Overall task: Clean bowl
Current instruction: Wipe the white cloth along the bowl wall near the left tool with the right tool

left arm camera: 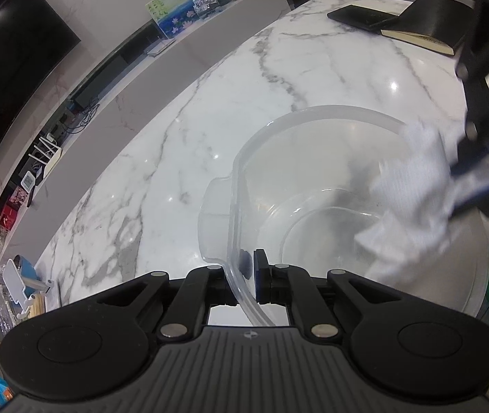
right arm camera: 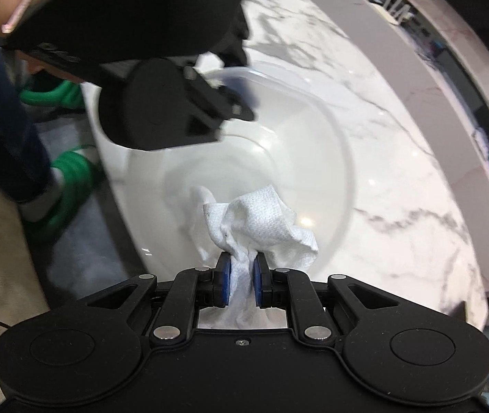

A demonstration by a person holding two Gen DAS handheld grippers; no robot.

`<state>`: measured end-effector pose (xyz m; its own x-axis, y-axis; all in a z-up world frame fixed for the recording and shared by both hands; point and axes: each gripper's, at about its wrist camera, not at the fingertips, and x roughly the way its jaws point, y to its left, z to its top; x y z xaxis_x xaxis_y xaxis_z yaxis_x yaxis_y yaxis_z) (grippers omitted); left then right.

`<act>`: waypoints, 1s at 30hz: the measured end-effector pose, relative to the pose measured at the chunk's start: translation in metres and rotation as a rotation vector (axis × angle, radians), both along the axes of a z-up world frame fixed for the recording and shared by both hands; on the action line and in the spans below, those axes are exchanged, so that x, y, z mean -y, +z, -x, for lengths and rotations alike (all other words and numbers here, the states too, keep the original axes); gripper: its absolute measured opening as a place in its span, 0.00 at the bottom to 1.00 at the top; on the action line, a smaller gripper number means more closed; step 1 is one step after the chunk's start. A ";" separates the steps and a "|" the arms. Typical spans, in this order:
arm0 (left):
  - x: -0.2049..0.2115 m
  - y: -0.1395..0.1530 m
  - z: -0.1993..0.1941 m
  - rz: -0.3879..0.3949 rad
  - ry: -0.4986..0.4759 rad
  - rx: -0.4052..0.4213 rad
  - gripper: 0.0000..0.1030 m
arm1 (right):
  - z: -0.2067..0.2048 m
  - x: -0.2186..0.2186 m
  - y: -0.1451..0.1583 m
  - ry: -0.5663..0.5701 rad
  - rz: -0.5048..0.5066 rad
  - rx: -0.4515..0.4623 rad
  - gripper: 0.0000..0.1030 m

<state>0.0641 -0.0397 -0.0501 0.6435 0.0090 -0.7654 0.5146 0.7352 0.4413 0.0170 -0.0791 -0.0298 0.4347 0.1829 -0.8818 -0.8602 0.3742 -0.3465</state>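
Bowl (left arm camera: pixel 313 172), clear plastic, is sitting on the marble table (left arm camera: pixel 210 103) near its edge. Left gripper (left arm camera: pixel 249 265) is pinching the bowl's rim, while right gripper (right arm camera: pixel 242 268) is clamping a crumpled white paper towel (right arm camera: pixel 261 220) inside the bowl.

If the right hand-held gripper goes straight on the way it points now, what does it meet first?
Probably the inner wall of the clear bowl. The right hand-held gripper points down into it, and the paper towel it clamps would touch first. Depth is unclear.
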 end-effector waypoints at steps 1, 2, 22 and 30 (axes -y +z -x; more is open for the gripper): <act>0.000 0.000 0.000 -0.001 -0.001 0.000 0.06 | -0.001 0.001 -0.001 -0.006 0.003 0.010 0.11; 0.000 0.000 0.000 -0.002 -0.001 0.001 0.06 | 0.000 0.001 -0.002 -0.012 0.008 0.020 0.11; 0.001 -0.001 0.000 -0.006 0.000 -0.001 0.06 | -0.005 0.027 0.016 0.001 -0.006 -0.004 0.11; -0.001 -0.003 -0.001 -0.007 -0.002 -0.003 0.06 | 0.006 0.024 0.024 0.039 -0.088 -0.104 0.11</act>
